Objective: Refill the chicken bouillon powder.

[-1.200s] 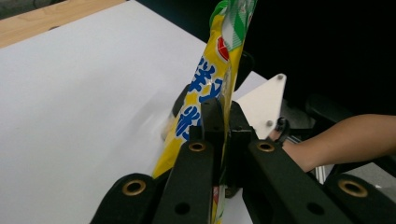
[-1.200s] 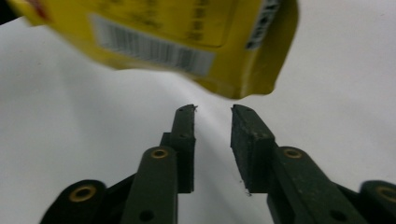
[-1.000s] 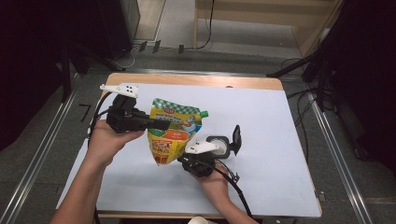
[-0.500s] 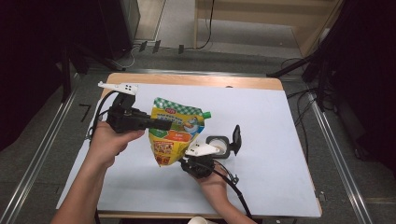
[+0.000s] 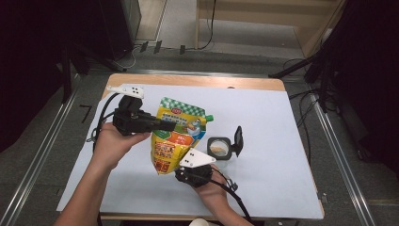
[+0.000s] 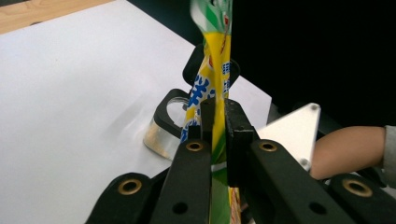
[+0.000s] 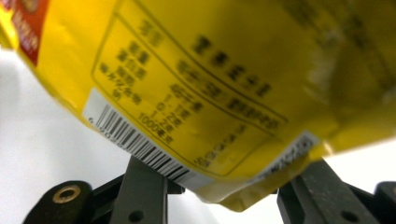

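Note:
A yellow spouted pouch [image 5: 176,136] with a green checked top hangs tilted above the white table sheet. My left gripper [image 5: 170,125] is shut on its left edge; in the left gripper view the pads [image 6: 233,135] pinch the thin pouch [image 6: 212,70] edge-on. My right gripper [image 5: 187,170] sits under the pouch's bottom end. Its jaws have just been opening. In the right gripper view they stand apart at either side of the pouch's bottom corner [image 7: 210,84], which hangs between them with no pad pressing on it.
A small round tin [image 5: 219,149] with its black lid flipped up stands just right of the pouch, seen past the left jaws too [image 6: 163,133]. The white sheet [image 5: 287,117] covers a wooden table; dark floor, rails and cables surround it.
The right gripper has drawn back a little toward the table's near edge and its jaws have widened off the pouch's bottom. The left gripper and pouch stayed put.

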### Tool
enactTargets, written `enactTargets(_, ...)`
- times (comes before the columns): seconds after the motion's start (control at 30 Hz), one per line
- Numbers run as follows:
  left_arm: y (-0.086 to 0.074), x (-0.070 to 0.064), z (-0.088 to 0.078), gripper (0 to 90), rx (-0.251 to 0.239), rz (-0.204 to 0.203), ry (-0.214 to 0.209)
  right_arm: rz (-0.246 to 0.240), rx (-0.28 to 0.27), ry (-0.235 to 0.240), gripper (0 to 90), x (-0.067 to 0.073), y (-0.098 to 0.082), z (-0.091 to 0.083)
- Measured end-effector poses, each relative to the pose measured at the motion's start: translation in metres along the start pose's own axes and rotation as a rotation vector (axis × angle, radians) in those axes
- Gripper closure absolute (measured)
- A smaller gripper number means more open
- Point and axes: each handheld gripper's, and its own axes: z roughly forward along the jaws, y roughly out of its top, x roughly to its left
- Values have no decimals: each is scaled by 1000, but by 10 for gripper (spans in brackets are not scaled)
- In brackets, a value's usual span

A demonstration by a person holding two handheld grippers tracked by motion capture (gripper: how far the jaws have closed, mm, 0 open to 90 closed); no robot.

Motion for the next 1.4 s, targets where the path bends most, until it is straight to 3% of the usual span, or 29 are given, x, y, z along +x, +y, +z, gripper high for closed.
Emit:
enactTargets(0.17,-1,-1,12,845,16,21,27,-34,0,37,644,13,6,-3)
enactTargets(0.37,-3,0,20,812,6,29,42,18,6,73,642,12,8,-7)
enactTargets(0.43,-4,1,24,796,9,8,47,26,7,91,641,12,9,-8)
enactTargets(0.53,-5,1,29,784,18,4,57,19,8,106,644,15,10,-9)
enactTargets(0.73,-4,-3,40,777,37,21,80,55,16,147,640,15,10,-12)
enactTargets(0.83,-3,-4,45,775,56,9,79,67,23,168,637,17,10,-13)
enactTargets(1.4,0,-5,62,745,97,-28,82,73,43,197,623,22,12,-15)
